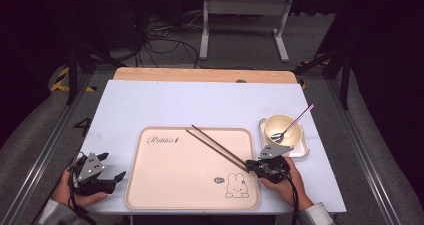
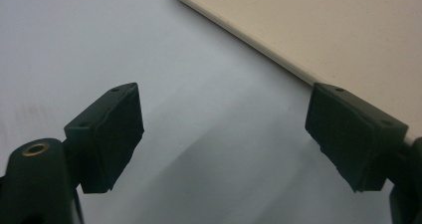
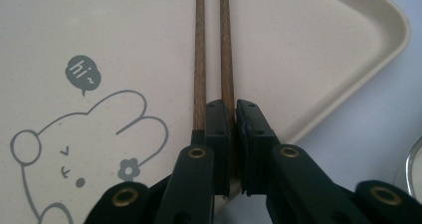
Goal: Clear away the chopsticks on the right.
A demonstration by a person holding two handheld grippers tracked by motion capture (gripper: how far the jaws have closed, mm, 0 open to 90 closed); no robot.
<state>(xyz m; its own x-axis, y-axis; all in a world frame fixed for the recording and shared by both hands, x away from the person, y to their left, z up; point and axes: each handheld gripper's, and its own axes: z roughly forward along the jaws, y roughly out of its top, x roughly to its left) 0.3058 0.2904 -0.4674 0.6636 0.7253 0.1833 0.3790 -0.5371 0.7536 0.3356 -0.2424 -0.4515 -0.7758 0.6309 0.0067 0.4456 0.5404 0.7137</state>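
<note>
Right gripper (image 3: 233, 134) fingers (image 3: 219, 134) pinch two chopsticks (image 3: 211, 45) over one tray (image 3: 348, 59)

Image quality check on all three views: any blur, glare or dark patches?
High view: soft overall, table evenly lit, floor and corners beyond it nearly black. Left gripper view: soft shadow bands cross the table, tray edge sharp, no glare. Right gripper view: chopsticks and tray print crisp; the jaws nearest the lens look slightly soft.

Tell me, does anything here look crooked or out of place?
Slightly. The right gripper pinches only one chopstick; the other chopstick lies outside its jaws. Both slant across the tray. The spoon leans in the bowl; nothing is spilled.
</note>
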